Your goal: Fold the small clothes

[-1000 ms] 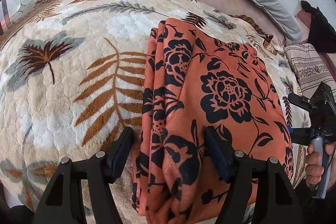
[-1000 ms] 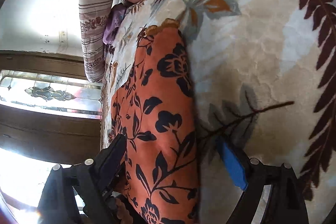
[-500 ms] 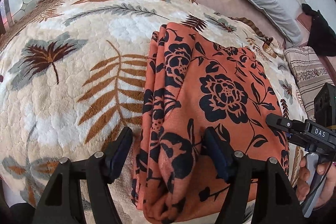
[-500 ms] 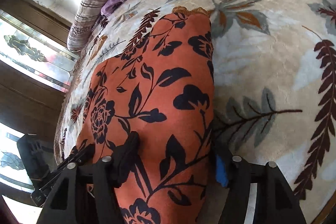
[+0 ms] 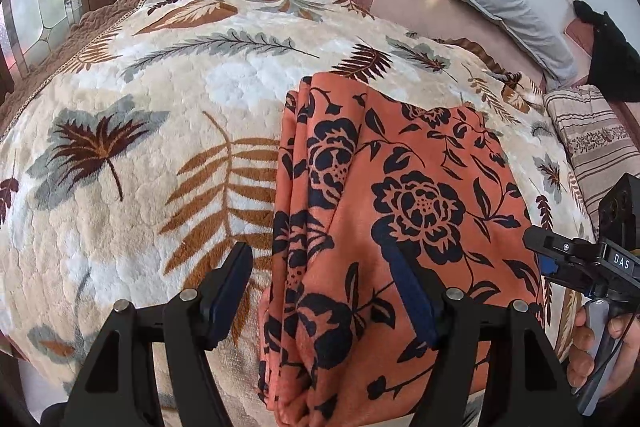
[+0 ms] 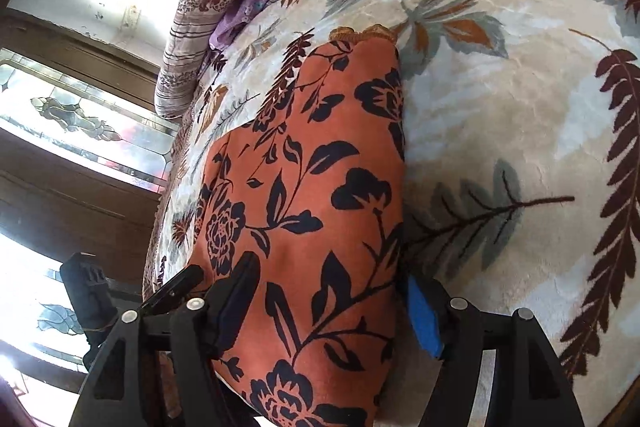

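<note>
Both gripper sets straddle my orange black-flowered cloth on the leaf-print fleece bed blanket: left gripper released, right gripper opening around it without pinching, so the garment looks folded narrow, with maybe one fold left.

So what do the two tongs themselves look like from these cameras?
Both are black, angular two-finger frames with silver rivets and blue pads. The left tongs have dark navy pads; the right tongs show one brighter blue pad. Seen from the left camera, the right tool carries a white "DAS" label and a grey handle.
</note>
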### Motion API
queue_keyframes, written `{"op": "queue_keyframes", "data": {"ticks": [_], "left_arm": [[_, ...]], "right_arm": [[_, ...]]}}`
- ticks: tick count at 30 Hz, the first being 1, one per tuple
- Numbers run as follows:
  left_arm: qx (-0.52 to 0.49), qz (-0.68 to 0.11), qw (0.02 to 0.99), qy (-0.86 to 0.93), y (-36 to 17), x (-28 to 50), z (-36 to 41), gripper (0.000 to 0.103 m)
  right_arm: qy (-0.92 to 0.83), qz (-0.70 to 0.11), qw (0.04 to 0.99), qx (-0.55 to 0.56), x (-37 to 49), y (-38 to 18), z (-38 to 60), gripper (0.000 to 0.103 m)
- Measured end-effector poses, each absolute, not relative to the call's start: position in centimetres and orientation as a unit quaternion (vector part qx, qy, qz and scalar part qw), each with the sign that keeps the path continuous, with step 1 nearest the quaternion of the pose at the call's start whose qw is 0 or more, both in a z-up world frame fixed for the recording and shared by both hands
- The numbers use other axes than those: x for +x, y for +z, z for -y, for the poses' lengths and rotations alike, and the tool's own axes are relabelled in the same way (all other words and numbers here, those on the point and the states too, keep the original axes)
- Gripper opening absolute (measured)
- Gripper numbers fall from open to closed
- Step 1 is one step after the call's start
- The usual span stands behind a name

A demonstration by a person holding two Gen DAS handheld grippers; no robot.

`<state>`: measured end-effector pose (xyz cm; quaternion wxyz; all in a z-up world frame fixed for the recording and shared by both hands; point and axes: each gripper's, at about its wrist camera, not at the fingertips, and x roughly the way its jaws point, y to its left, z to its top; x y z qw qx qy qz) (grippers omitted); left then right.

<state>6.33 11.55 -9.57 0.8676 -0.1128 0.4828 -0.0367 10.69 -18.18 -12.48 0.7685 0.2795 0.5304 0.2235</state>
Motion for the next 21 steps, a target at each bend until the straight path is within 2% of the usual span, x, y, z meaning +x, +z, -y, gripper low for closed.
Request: {"op": "queue_keyframes", "data": {"ticks": [5, 7, 9, 12, 14, 15, 16, 17, 21], "left_arm": [[-0.120, -0.480, 0.868, -0.052, -9.5, 8.4, -11.8, 0.073], [-0.137, -0.486, 0.861, -0.059, -10.3, 9.3, -12.2, 0.084], [-0.143, -0.515, 0.843, -0.063, -12.3, 10.2, -12.3, 0.084], [-0.145, -0.506, 0.847, -0.075, -12.7, 10.1, -12.4, 0.086], [-0.143, -0.511, 0.844, -0.073, -12.4, 10.1, -12.4, 0.083], [-0.146, -0.512, 0.843, -0.072, -12.1, 10.0, -12.5, 0.074], [-0.147, -0.511, 0.844, -0.071, -11.6, 9.6, -12.4, 0.062], [-0.140, -0.505, 0.849, -0.063, -10.6, 8.9, -12.3, 0.058], [-0.110, -0.473, 0.871, -0.072, -8.8, 5.8, -10.4, 0.065]], "right_arm": [[0.222, -0.533, 0.765, 0.286, 12.2, -13.3, 17.7, 0.075], [0.223, -0.540, 0.759, 0.287, 12.7, -13.9, 17.1, 0.075], [0.228, -0.545, 0.759, 0.274, 13.1, -14.1, 16.1, 0.076], [0.223, -0.545, 0.771, 0.242, 13.2, -13.9, 15.1, 0.074], [0.216, -0.551, 0.780, 0.203, 13.2, -13.6, 14.4, 0.065], [0.215, -0.551, 0.784, 0.191, 13.2, -13.4, 14.2, 0.056], [0.212, -0.549, 0.789, 0.178, 13.1, -13.0, 14.0, 0.053], [0.209, -0.545, 0.795, 0.163, 13.0, -12.7, 13.8, 0.050], [0.188, -0.533, 0.820, 0.094, 12.1, -11.9, 12.4, 0.049]]}}
